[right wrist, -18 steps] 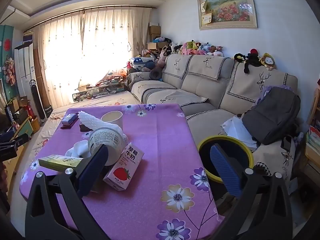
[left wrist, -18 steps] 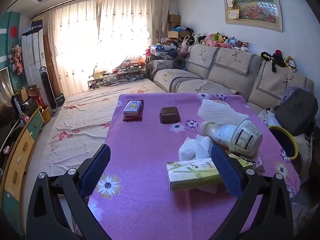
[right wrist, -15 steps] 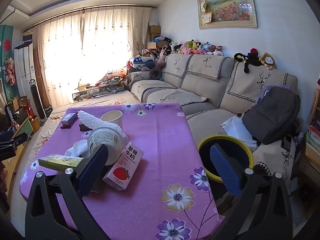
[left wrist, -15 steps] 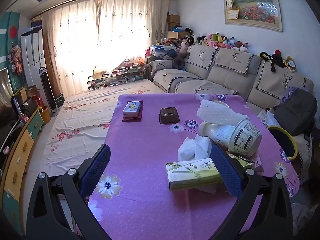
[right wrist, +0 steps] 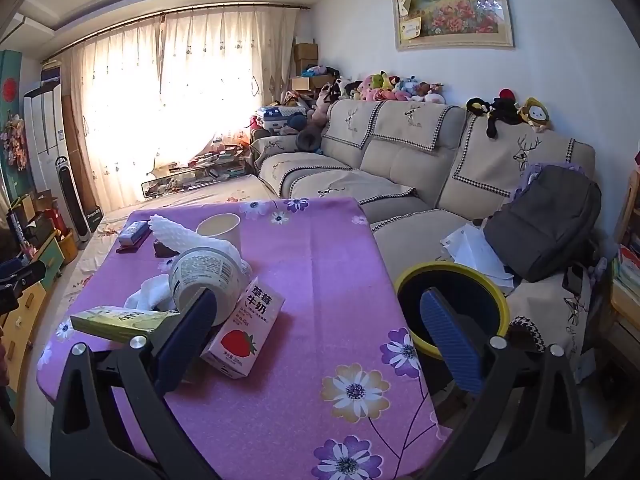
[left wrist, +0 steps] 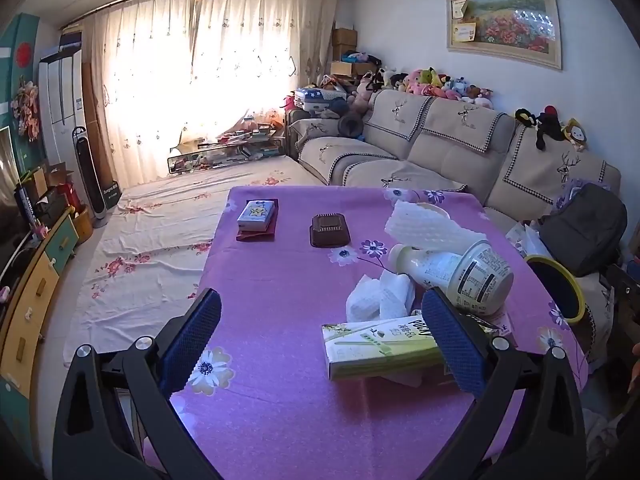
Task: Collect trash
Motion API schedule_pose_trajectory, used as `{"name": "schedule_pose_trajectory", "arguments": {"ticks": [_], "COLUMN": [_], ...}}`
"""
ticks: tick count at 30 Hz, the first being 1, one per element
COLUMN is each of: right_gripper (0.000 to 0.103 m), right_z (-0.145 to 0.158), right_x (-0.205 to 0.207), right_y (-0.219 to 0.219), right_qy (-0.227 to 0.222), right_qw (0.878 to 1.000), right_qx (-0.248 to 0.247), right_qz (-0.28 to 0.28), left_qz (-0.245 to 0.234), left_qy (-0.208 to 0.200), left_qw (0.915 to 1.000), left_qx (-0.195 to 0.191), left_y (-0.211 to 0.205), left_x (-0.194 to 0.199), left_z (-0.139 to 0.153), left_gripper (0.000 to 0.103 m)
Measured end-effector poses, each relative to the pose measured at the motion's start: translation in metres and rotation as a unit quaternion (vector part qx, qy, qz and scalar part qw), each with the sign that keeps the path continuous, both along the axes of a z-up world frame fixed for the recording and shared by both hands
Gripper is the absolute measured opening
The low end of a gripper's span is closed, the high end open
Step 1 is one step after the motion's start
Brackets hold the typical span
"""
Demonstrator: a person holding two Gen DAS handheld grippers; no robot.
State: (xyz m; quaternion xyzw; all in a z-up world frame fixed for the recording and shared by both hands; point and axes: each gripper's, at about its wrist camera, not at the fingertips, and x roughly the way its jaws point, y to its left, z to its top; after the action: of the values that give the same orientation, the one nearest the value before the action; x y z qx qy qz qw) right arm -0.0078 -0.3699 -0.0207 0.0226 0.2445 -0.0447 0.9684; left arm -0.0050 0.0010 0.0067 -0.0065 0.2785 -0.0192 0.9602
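Both grippers angled downward — jaws wide, empty.

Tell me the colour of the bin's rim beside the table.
Yellow, around a dark inside; the bin shows best in the right wrist view.

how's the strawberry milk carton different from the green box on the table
The strawberry milk carton is white and pink with a strawberry picture; the green box is pale green. The carton looks stubbier, the box longer and slimmer. The carton leans against the tipped bottle; the box lies flat. Both are on the purple tablecloth.
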Motion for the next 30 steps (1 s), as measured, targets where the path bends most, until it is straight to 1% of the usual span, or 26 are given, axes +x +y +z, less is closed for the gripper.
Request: {"name": "schedule_pose_trajectory", "arguments": {"ticks": [12, 30], "right_gripper": [0.097, 0.097], "right_z": [-0.0024, -0.0069], "right_x": [0.0045, 0.0075], "right_y": [0.0007, 0.0018], "right_qy": [0.005, 0.010], "right_qw": [1.000, 1.000], "right_qx": [-0.002, -0.001], "right_qz": [0.000, -0.002], "left_qz": [-0.010, -0.014], "left_qy": [0.008, 0.011], "left_qw": [0.9999, 0.9998], "left_qx": [-0.005, -0.008], "left_y": [-0.0044, -0.0035], "left_x": [0.0043, 0.0035], "left_z": [-0.0057, -0.0041], "left_gripper": [0.099, 0.099]}}
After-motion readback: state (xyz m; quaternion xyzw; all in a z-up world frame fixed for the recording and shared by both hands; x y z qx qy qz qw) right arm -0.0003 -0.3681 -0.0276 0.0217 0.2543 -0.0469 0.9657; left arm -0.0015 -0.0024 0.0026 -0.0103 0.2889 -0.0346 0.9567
